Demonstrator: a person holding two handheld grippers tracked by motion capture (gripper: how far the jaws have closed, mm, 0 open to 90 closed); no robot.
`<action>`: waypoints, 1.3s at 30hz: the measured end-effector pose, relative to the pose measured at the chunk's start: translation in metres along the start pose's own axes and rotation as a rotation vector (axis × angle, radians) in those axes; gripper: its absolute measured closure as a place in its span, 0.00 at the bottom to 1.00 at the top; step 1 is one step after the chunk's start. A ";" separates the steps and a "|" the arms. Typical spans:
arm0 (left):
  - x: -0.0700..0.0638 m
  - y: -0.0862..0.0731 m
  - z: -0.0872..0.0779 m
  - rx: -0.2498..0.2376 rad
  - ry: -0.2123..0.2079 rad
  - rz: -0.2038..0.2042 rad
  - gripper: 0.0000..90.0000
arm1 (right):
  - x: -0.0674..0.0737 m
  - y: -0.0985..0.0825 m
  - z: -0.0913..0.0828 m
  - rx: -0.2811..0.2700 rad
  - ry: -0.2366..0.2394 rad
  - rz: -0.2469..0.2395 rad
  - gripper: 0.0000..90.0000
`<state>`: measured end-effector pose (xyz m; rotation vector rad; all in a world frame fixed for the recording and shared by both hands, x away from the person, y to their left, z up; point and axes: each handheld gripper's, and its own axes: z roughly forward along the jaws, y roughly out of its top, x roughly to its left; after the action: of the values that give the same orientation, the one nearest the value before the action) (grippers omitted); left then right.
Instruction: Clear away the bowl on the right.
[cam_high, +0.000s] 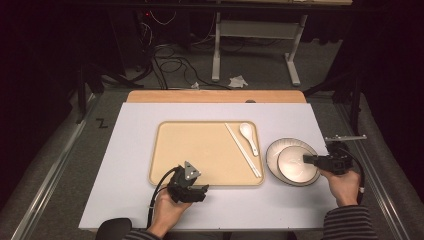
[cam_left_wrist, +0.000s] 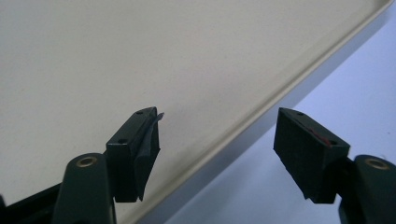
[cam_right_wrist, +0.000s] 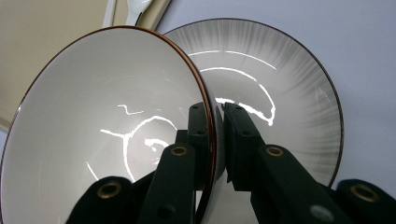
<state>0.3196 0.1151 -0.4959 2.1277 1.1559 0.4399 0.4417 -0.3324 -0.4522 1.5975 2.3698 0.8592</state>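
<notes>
While the right tool (cam_right_wrist: 215, 140) pinches the rim of a white bowl (cam_right_wrist: 107, 135), that bowl sits tilted over a grey-rimmed plate (cam_right_wrist: 285, 88) at the lower right of the high view, just beside the tan tray (cam_high: 165, 172). At lower centre, the left tool (cam_left_wrist: 217, 154) stands wide, holding nothing, straddling the tray's near edge on the desk (cam_high: 130, 130).

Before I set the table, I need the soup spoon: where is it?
In the high view the white spoon lies in the tray's far right corner, just right of the chopsticks and left of the plate.
</notes>
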 end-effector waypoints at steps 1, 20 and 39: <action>0.000 0.001 0.001 0.002 -0.004 0.005 0.35 | -0.001 -0.001 -0.001 -0.011 0.004 0.000 0.93; -0.011 0.020 0.020 0.005 -0.075 0.091 0.36 | 0.007 -0.030 -0.037 -0.098 0.015 0.031 0.93; -0.015 0.031 0.031 0.009 -0.101 0.124 0.38 | 0.039 -0.039 -0.046 -0.100 0.030 -0.032 0.93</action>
<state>0.3474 0.0783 -0.4966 2.2112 0.9745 0.3787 0.3746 -0.3255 -0.4281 1.5153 2.3255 0.9857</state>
